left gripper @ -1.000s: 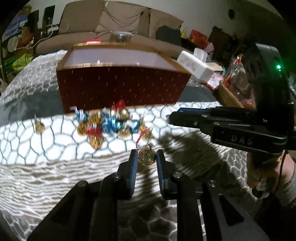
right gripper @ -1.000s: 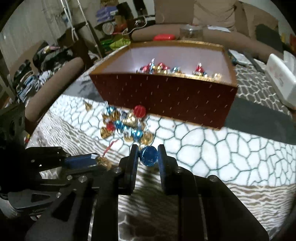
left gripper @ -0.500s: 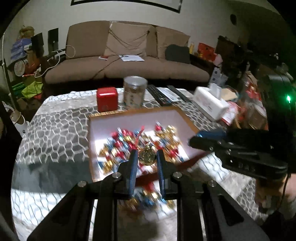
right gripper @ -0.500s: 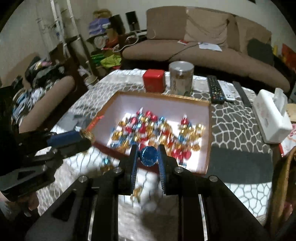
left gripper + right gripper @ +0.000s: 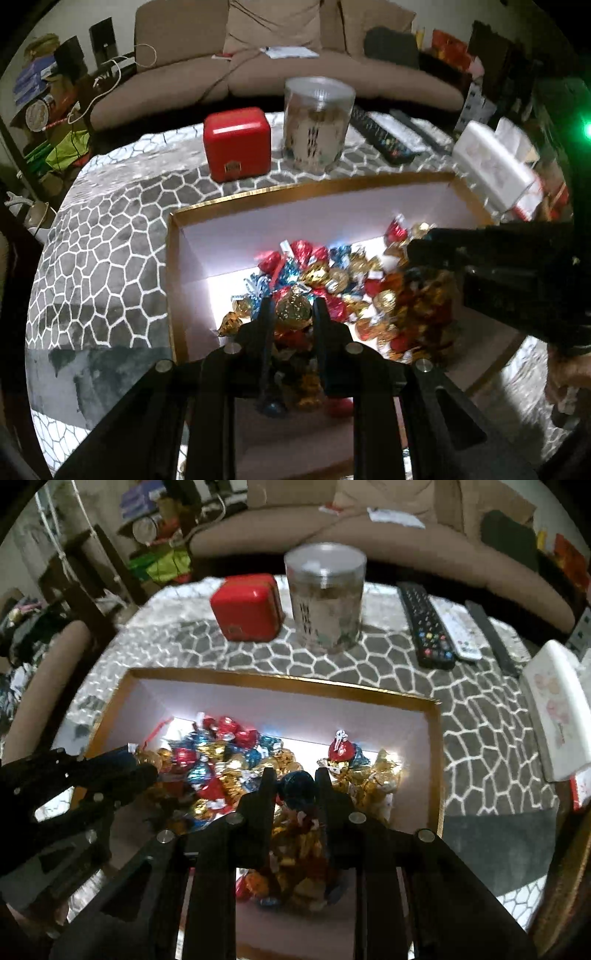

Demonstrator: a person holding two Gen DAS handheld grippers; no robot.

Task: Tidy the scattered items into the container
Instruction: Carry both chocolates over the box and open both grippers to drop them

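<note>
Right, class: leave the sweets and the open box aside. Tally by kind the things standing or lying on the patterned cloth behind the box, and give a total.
Red tin: 1
Clear round canister: 1
Remote controls: 3
White tissue box: 1
Total: 6

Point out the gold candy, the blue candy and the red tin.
gold candy (image 5: 293, 309), left wrist view, middle of its foil
blue candy (image 5: 296, 783), right wrist view, middle of its wrapper
red tin (image 5: 246, 607), right wrist view, its top face
</note>
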